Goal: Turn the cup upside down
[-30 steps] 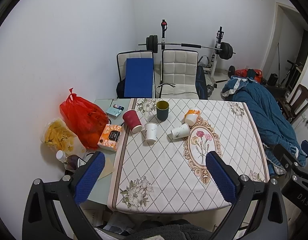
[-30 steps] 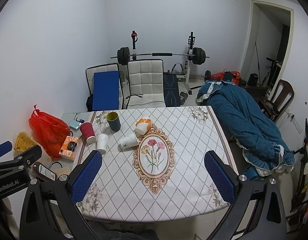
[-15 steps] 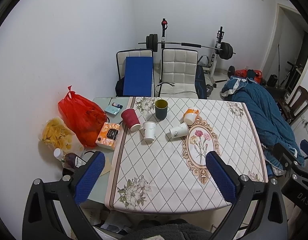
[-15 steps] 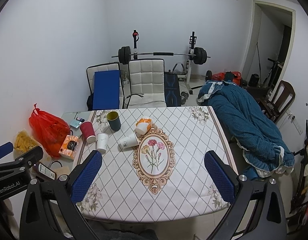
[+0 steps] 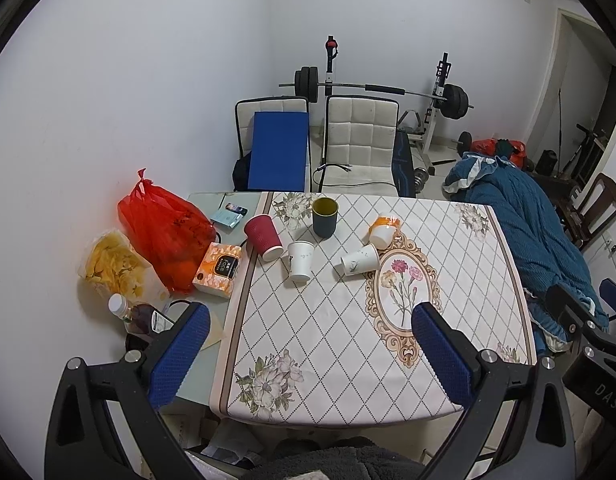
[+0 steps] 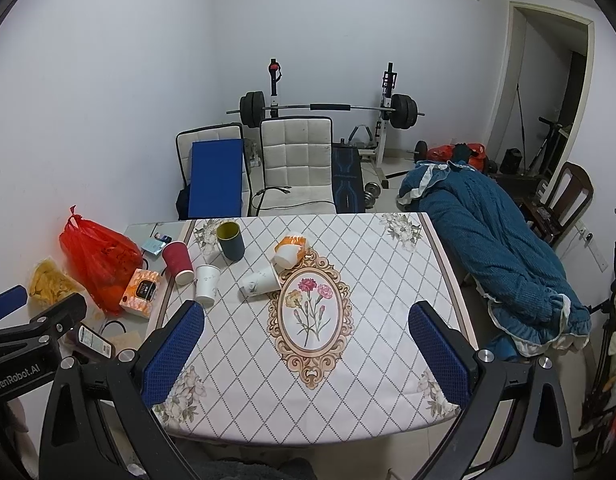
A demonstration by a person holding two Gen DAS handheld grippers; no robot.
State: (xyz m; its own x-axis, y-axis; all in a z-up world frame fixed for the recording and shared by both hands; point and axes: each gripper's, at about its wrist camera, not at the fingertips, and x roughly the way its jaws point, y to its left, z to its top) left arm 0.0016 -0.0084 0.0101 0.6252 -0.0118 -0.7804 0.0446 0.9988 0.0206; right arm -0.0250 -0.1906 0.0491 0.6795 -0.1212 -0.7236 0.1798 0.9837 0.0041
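Observation:
Several cups sit at the far left of the table [image 5: 348,340]. A dark mug with a yellow inside [image 5: 325,217] [image 6: 230,240] stands upright. A red paper cup [image 5: 263,237] [image 6: 179,261], a white paper cup [image 5: 300,261] [image 6: 207,284], a second white cup [image 5: 360,260] [image 6: 260,280] and an orange-and-white cup [image 5: 383,229] [image 6: 291,250] lie tipped over. My left gripper [image 5: 308,352] and right gripper [image 6: 308,352] are open and empty, held well above the near table edge.
A red plastic bag [image 5: 163,224], an orange tissue box [image 5: 219,268], a yellow bag [image 5: 115,264] and bottles [image 5: 139,316] crowd the table's left side. Two white chairs [image 5: 360,144] and a barbell rack stand behind. A blue blanket [image 5: 528,232] lies to the right.
Both grippers have drawn slightly back and up from the table; the cups look a little farther away. Nothing on the table has moved.

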